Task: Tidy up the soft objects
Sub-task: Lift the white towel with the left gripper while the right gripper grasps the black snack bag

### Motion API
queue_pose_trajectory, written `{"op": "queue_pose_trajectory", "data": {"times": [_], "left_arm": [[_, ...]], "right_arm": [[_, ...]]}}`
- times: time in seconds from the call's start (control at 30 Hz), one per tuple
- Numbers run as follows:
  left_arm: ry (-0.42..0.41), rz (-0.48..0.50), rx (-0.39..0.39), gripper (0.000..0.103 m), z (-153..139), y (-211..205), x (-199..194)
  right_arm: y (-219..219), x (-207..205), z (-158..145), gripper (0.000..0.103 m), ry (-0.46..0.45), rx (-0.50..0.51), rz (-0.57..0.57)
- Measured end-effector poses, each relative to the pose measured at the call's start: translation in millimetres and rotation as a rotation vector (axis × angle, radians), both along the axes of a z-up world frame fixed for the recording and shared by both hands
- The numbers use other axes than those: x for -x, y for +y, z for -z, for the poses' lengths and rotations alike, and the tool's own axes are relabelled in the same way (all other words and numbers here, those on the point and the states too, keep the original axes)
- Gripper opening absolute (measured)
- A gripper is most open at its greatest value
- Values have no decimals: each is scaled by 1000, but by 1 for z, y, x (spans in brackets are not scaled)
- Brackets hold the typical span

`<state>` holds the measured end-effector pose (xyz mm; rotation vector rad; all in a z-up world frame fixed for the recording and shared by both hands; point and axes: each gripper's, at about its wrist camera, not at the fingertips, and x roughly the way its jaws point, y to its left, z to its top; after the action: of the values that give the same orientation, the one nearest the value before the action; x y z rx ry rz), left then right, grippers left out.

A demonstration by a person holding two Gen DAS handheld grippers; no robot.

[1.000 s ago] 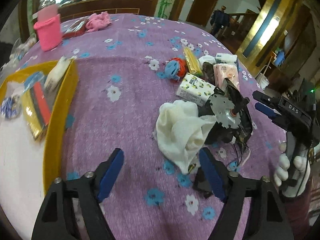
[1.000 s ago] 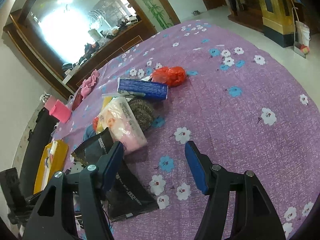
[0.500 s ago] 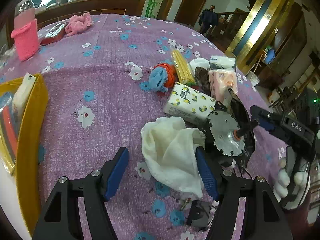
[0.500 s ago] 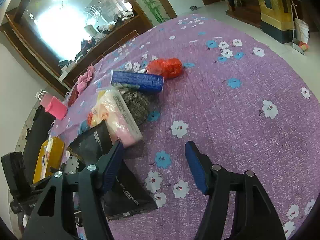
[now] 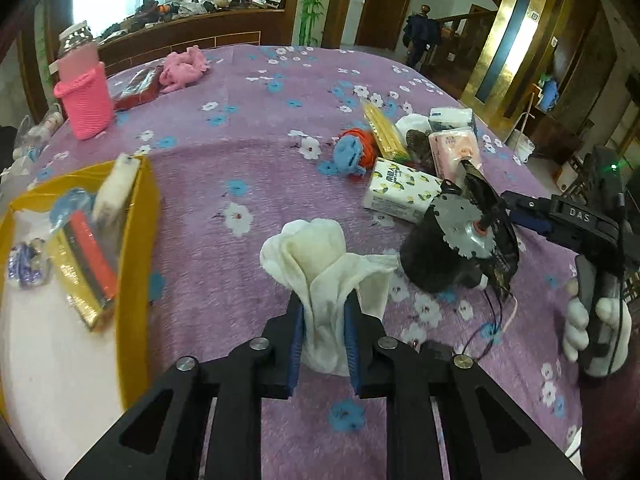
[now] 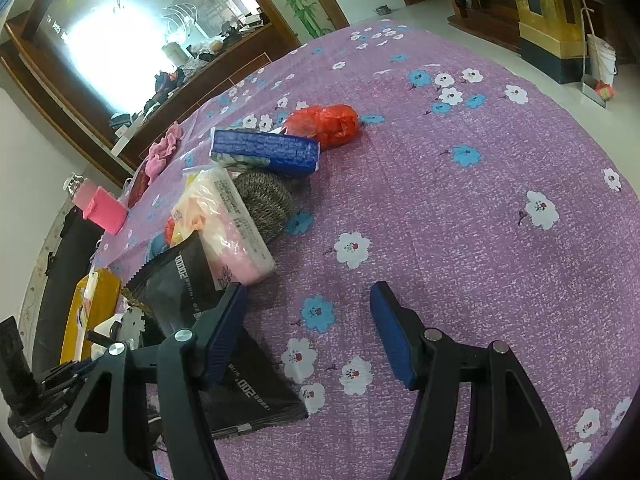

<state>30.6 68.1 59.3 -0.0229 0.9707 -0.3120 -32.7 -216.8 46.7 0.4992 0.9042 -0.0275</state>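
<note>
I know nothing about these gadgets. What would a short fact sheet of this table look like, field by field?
surface: table with a purple flowered cloth
left gripper: fingers have just closed, pinching a white cloth
right gripper: open, holds nothing, above the purple flowered cloth
yellow tray: at the left, holding a few packets
beside the white cloth: a black motor with a toothed disc
farther back: tissue packs, a pink knitted basket
</note>
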Motion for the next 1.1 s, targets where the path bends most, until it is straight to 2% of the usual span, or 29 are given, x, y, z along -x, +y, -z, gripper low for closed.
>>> {"op": "queue_pose_trajectory", "data": {"times": [0.1,0.3,0.4,0.47,0.5,0.53,0.67,0.83,1.1], "left_arm": [[-25,-20,-31,48,1,-5,1],[-4,-28,-24,55,16,-15,-11],[24,-47,3,54,26,-14,-19],[15,-60,28,32,25,-10,-19],[13,-63,35,26,24,-8,-19],[5,-68,48,24,21,-5,-17],[-41,-80,74,23,8,2,-3],[-46,-82,150,23,2,10,22],[-33,-110,211,24,-1,30,54]], "right_arm": [[1,0,0,62,-2,-6,-8],[9,0,-2,62,-10,3,-42],[14,-1,-2,62,-17,-11,-78],[18,-1,-3,62,-24,-19,-102],[20,-1,-3,62,-27,-16,-115],[22,0,-3,62,-29,-17,-123],[23,-1,-3,62,-34,-38,-135],[24,0,-4,62,-42,-41,-139],[40,2,-11,62,-73,32,-180]]}}
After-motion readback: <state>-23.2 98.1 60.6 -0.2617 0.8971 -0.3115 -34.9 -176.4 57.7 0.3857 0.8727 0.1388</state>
